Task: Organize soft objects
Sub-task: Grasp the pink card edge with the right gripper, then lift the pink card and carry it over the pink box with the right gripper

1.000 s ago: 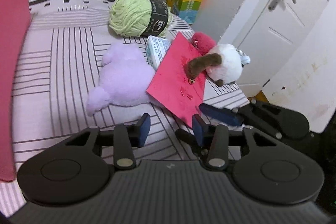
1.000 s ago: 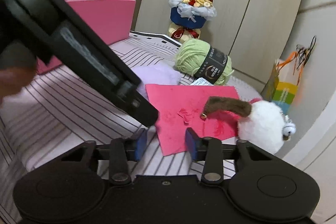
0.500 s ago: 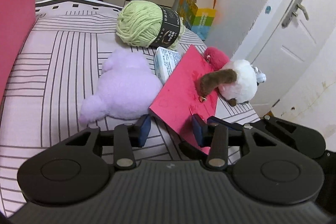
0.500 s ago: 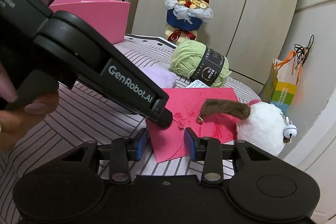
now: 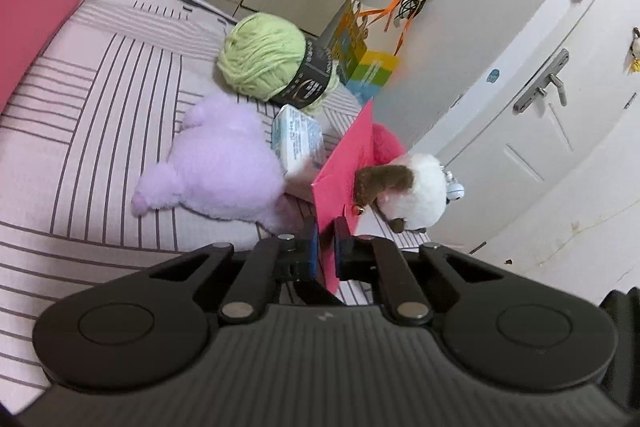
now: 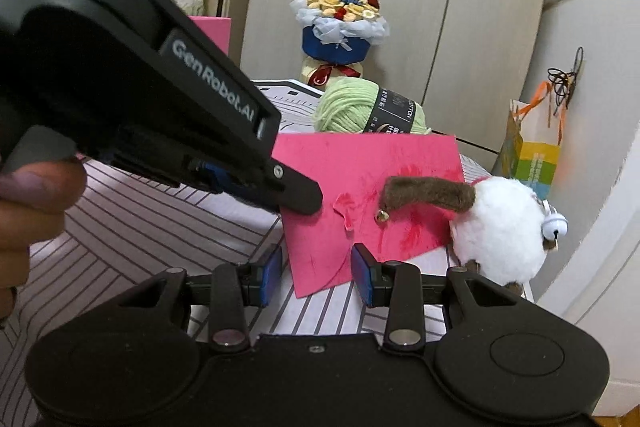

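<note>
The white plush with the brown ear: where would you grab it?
Judging by its pose, grip the brown ear, coming from above: it lies flat on the pink sheet, slim enough for the right gripper, unlike the round white plush body.

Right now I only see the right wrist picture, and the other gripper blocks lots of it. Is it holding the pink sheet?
Observer: Yes. In the left wrist view the left gripper is shut on the pink sheet, at its near edge.
Operator: Is anything hiding behind that gripper?
Observer: A purple plush toy lies on the striped bed, left of the sheet.
Operator: Anything else?
Observer: A small white packet sits between the toy and the sheet, just in front of the green yarn.
</note>
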`<state>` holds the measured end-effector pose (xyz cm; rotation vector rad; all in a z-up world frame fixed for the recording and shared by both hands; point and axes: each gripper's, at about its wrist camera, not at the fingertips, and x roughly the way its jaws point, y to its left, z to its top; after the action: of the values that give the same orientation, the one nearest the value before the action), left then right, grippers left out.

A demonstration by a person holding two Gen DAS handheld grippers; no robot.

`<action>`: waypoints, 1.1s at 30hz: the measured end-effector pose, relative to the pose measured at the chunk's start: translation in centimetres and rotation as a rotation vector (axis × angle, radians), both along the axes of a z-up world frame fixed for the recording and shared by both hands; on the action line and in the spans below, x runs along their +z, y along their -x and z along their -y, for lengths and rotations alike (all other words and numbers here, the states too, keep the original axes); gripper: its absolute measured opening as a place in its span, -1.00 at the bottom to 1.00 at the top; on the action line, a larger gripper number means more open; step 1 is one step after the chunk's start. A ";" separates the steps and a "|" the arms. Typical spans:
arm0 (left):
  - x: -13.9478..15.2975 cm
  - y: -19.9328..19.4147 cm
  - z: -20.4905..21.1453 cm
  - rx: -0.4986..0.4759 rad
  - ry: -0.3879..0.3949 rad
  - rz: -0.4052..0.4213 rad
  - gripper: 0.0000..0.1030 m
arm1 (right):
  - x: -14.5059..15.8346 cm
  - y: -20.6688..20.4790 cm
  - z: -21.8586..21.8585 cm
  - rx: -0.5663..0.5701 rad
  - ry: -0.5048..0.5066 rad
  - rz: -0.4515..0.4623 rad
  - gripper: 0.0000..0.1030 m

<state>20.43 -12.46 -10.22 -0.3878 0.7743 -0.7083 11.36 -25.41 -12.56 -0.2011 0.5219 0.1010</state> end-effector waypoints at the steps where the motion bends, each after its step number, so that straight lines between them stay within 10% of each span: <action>1: 0.0 0.0 -0.1 0.003 0.003 -0.004 -0.88 | -0.1 0.1 -0.2 -0.006 0.007 0.008 -0.20; 11: 0.4 0.9 -0.9 0.021 0.016 -0.019 -0.91 | -0.2 0.8 -2.7 -0.077 0.081 0.085 -0.21; 18: 1.3 1.6 -1.0 -0.007 0.028 0.010 -0.94 | 0.0 2.3 -3.2 -0.114 0.055 0.159 -0.73; 33: 2.3 3.6 0.3 0.030 -0.076 0.185 -0.89 | 0.0 4.0 -5.1 -0.115 0.097 0.173 -0.77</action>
<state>16.85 -12.77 -7.92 -0.2599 0.6168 -0.6743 7.33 -20.32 -12.57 -0.2717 0.3655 -0.0537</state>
